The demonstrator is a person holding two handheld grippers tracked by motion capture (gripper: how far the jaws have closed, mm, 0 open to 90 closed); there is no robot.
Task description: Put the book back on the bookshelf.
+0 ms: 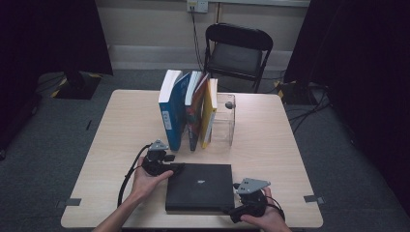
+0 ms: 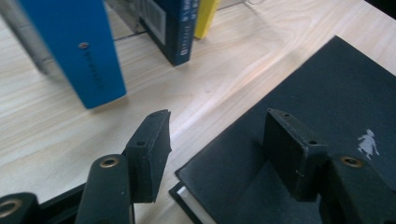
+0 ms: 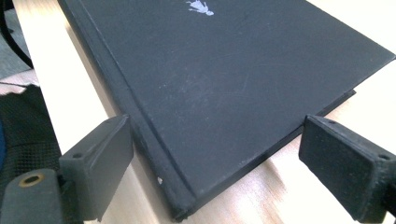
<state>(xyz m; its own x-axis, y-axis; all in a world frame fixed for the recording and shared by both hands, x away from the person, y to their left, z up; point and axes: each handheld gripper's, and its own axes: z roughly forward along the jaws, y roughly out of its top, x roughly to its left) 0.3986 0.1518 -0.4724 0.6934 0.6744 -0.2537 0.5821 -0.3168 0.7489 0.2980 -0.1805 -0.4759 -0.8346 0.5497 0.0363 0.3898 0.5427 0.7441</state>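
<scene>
Ahead of the left gripper, bare table lies open up to a row of upright books and a clear box, which wall off the way forward. Between its fingers sits a corner of the flat black book, so the gap there is taken. The right gripper straddles the near corner of that book; outside its fingers the tabletop is free on the one side, and on the other the table edge is close.

Grey carpet floor, black folding chair behind wooden table, dark curtains, pale wall.
</scene>
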